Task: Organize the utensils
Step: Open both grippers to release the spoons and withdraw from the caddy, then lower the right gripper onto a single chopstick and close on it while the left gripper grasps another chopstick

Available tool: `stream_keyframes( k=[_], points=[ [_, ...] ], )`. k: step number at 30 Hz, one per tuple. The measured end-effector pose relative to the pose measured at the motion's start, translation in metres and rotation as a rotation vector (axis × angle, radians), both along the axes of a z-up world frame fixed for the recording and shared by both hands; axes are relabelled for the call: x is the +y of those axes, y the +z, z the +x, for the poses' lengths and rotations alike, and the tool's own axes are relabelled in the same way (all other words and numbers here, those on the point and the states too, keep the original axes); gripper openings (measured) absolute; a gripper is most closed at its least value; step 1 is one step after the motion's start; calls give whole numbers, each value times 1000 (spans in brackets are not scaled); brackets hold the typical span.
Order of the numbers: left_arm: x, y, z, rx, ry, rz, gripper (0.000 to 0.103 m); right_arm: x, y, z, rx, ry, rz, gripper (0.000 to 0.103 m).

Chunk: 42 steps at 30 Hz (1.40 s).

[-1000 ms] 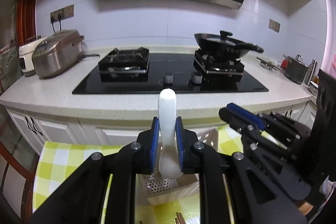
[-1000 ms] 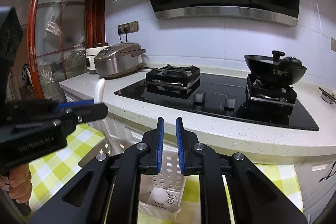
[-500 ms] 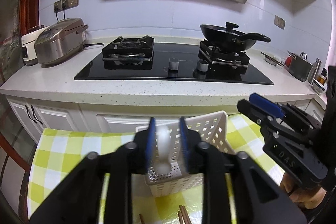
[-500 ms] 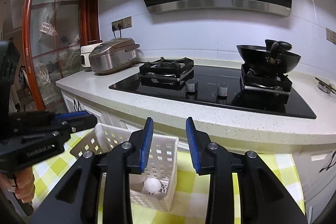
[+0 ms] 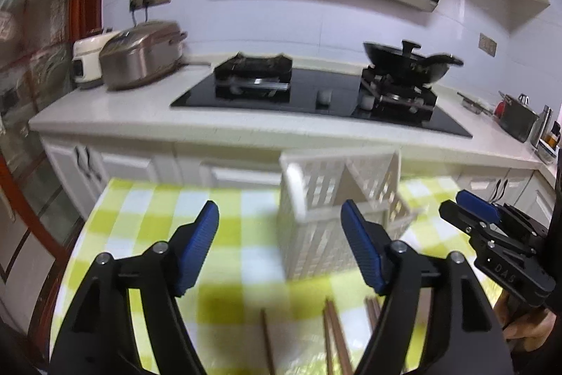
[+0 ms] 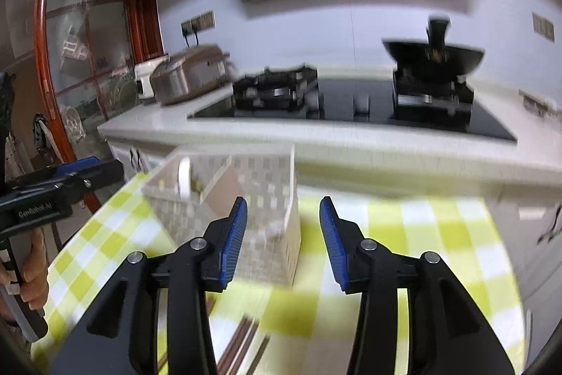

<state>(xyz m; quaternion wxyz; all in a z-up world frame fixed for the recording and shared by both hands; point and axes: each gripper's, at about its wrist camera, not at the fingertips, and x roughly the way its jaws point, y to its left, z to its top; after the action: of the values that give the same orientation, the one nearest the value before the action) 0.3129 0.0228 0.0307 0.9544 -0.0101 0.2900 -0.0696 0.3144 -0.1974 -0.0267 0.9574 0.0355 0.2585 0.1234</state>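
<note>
Kitchen behind, with hob [image 5: 316, 101] and wok [image 5: 407, 62] on the counter; nearer, sitting on a desk [image 5: 147, 210] under green-checked cloth. Standing on that cloth: a white slotted basket [image 5: 337, 199], split by a divider into compartments. Leaning in the left compartment, handle up: a white spoon [image 6: 184, 176], so judging one utensil as sorted already. Showing nothing else in the basket, though blur is hiding much of its inside. Lying loose on the cloth in front of the basket: brown chopsticks [image 5: 333, 336], several of them, also showing low in the right view [image 6: 242, 340], so judging these as the work left. Hanging apart and empty over the cloth just left of the basket: left tool [image 5: 279, 245], jaws having just been opening, nothing between them. Also gaping with nothing held: right tool [image 6: 282, 239], narrower, jaws likewise having just been opening, pointing at the basket's near right corner. Judging the task as partly done, with the chopsticks not yet picked up.
</note>
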Motion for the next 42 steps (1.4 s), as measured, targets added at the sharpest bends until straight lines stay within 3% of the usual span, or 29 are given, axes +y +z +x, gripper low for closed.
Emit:
stream_keyframes(
  k=[9,19,25,42],
  points=[
    [18,-63,-53,84,48,59,77,6,-62,-38,192,-27,-1,42],
    [21,-104,-76,191,79,38,77,21,-102,-61,317,-68,-74,42],
    [18,-117,-78,234,92,82,77,30,-104,-62,339,-55,-78,34],
    [22,-126,-73,254,87,59,74,51,-107,-52,353,-81,-153,16]
  ],
)
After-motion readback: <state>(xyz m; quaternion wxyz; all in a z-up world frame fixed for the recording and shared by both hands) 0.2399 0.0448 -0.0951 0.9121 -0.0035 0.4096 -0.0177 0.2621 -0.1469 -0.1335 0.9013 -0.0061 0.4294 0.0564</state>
